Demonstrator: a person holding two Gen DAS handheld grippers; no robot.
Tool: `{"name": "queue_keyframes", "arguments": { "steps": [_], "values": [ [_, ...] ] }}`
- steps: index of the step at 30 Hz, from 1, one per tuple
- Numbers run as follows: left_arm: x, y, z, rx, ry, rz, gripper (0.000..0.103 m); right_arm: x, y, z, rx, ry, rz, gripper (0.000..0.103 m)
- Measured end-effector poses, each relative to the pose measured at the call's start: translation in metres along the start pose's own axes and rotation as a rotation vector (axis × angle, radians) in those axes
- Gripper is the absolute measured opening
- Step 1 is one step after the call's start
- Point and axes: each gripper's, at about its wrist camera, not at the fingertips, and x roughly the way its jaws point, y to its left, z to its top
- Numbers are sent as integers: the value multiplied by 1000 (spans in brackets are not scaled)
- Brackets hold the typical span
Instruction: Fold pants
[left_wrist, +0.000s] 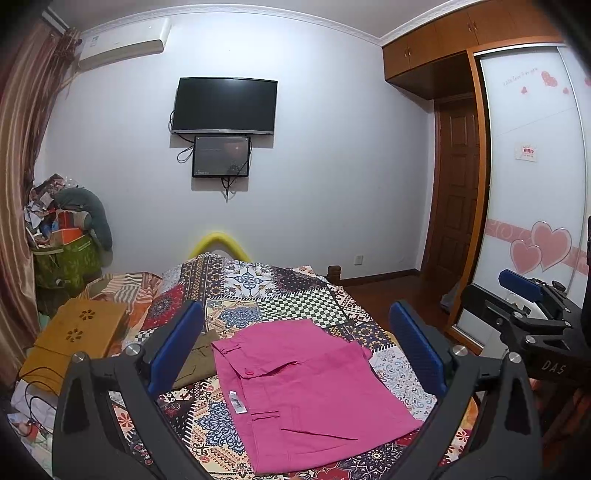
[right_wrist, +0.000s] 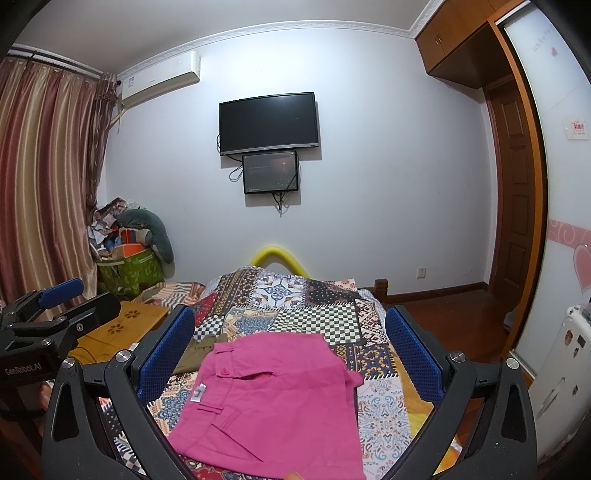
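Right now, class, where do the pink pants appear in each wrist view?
Left wrist view: pink pants lie lower centre, between the open jaws.
Right wrist view: pink pants lie lower centre, slightly left.
Shared landmark: the wall television above them.

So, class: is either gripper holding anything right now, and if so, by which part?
Nothing is held. The left gripper and right gripper are both open above the pink pants, which lie folded on the bed.
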Motion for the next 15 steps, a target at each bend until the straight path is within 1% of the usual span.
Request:
{"name": "queue_keyframes", "arguments": {
  "steps": [15],
  "values": [
    [0, 0, 1, -2, -1, -2, 102, 1, 0, 0, 1, 1, 1, 103]
  ]
}}
